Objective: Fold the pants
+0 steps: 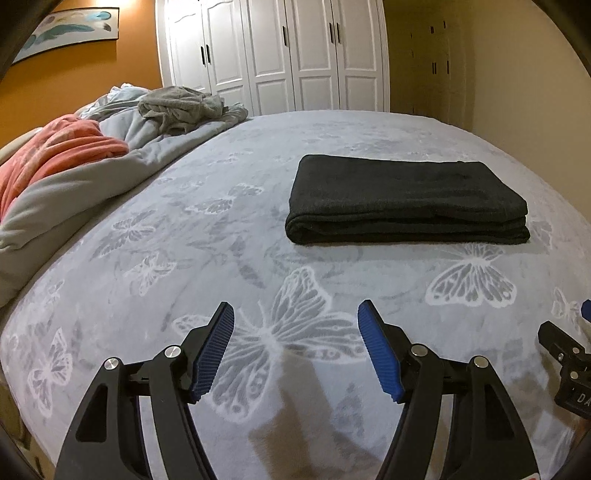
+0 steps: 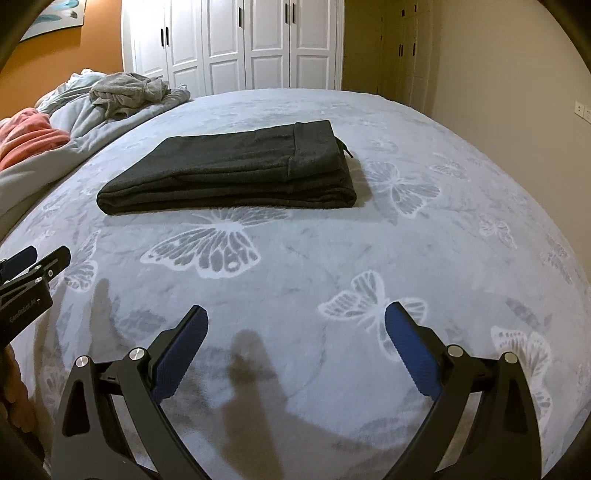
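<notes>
Hovering apart over bedspread (image 1: 184, 221), both hand-held grippers (image 1: 295, 314) (image 2: 295, 317) wide.

A grey bedspread (image 1: 229, 236) printed with white butterflies fills most of the frame. At upper left lie a rumpled grey duvet (image 1: 74, 184), a coral blanket (image 1: 62, 147) and a grey towel (image 1: 181, 107). White wardrobe doors (image 1: 273, 55) stand at top centre, a feather picture (image 1: 70, 29) hangs at top left.

The left tongs (image 2: 35, 271) carry small white lettering, too blurred to read surely.
</notes>
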Motion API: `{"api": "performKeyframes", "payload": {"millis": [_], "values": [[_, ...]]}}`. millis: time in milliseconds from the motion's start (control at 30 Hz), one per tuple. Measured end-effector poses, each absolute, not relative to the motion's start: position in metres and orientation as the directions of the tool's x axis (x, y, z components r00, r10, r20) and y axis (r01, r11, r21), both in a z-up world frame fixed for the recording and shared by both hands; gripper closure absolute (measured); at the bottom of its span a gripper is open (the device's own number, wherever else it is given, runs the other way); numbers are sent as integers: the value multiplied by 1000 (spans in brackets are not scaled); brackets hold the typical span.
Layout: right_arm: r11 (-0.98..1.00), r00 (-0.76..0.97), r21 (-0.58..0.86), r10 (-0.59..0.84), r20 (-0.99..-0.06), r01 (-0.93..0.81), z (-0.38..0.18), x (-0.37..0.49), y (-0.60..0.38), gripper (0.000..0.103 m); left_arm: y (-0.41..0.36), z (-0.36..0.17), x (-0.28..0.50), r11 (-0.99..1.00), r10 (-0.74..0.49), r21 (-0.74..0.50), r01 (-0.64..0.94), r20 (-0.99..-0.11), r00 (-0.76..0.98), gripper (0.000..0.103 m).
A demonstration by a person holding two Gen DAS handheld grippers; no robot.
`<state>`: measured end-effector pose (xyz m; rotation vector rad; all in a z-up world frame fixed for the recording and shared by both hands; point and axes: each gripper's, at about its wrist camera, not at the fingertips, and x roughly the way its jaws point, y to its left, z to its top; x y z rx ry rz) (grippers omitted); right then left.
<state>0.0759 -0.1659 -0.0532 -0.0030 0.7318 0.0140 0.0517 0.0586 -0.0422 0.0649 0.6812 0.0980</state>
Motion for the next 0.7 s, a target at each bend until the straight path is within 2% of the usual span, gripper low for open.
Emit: {"api": "performKeyframes", "payload": {"millis": [700], "values": [[1000,747,8,16,-665,-15,-49,70,-164,9,46,-39,49,986,157,141,-89,-598,786,36]]}}
